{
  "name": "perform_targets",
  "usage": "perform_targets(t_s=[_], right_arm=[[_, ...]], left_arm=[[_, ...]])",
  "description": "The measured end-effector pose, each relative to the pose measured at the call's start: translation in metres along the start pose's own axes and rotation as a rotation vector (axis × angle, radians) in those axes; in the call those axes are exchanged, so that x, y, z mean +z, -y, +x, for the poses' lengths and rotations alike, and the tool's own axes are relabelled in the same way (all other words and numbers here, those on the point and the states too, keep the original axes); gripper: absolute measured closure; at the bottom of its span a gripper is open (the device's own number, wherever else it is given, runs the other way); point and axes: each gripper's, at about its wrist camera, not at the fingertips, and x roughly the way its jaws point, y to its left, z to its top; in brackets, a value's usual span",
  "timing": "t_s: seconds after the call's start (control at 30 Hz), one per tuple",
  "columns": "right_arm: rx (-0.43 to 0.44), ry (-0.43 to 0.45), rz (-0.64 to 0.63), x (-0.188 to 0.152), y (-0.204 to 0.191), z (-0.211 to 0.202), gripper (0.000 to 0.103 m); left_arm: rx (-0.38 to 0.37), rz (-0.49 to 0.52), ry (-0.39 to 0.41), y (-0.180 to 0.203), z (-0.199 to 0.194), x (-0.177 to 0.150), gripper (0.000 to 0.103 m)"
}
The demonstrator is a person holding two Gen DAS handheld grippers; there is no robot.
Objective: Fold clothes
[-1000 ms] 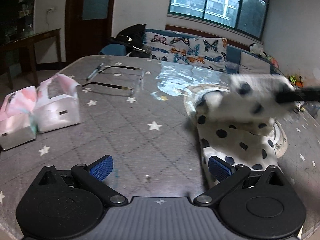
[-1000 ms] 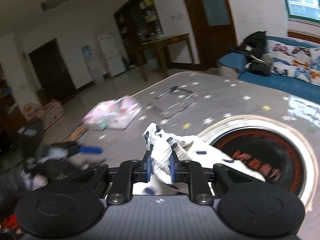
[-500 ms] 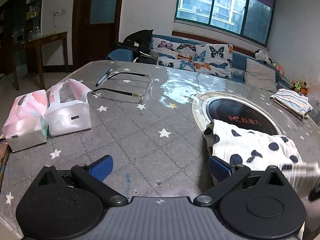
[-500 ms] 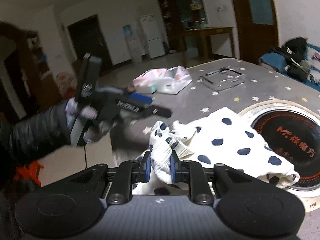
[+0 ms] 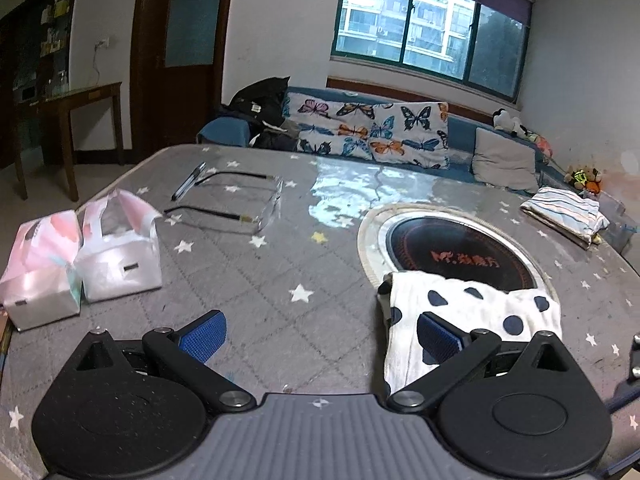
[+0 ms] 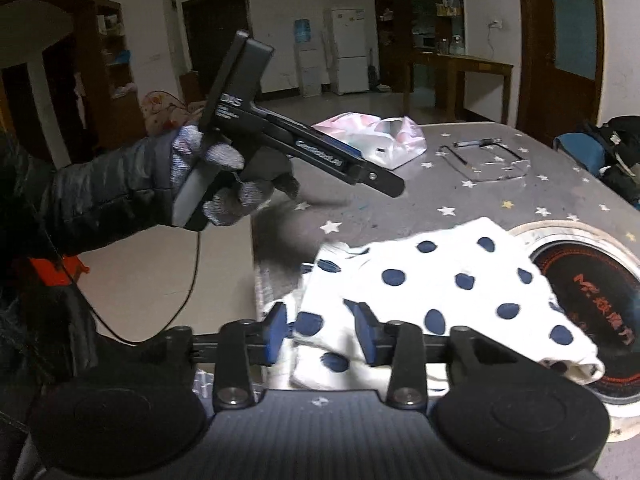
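Right claw [image 6: 322,334] parted over polka-dot garment [image 6: 448,280]; left claw [image 5: 320,334] wide.

Red characters mark the round black cooktop [image 6: 592,280] set in the table — too stylised to read. White lettering runs along the left gripper [image 6: 376,178] body — blurred, not legible with confidence.

Ahead of my left fingers I saw white walls, a wide green-framed window [image 5: 432,46] showing daylight and apartment blocks, and a blue sofa [image 5: 460,136] with a butterfly-print cover beneath it. Left of them stood a dark wooden door [image 5: 180,60]. Beyond my right fingers were a pale tiled floor [image 6: 160,280], a white fridge [image 6: 348,50] and a wooden side table [image 6: 460,76].
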Motion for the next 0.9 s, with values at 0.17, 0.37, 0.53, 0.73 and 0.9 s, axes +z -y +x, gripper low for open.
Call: perform_targets(t_s=[0.17, 0.37, 0.53, 0.73, 0.9], right_arm=[[-0.026, -0.031, -0.023, 0.002, -0.007, 0.009, 0.066], [-0.042, -0.065, -0.062, 0.005, -0.014, 0.030, 0.067], [-0.079, -0.087, -0.062, 0.004, -0.014, 0.038, 0.083], [-0.089, -0.037, -0.060, 0.011, -0.011, 0.015, 0.085], [-0.059, -0.057, -0.068, 0.007, -0.009, 0.009, 0.084]], left_arm=[[0.002, -0.003, -0.010, 0.001, -0.001, -0.003, 0.000], [0.008, -0.018, -0.020, -0.003, 0.000, -0.007, 0.000], [0.008, -0.025, -0.017, -0.005, -0.002, -0.008, 0.000], [0.005, -0.032, -0.012, -0.007, -0.004, -0.008, 0.000], [-0.015, -0.024, -0.019, -0.002, -0.004, -0.008, 0.000]])
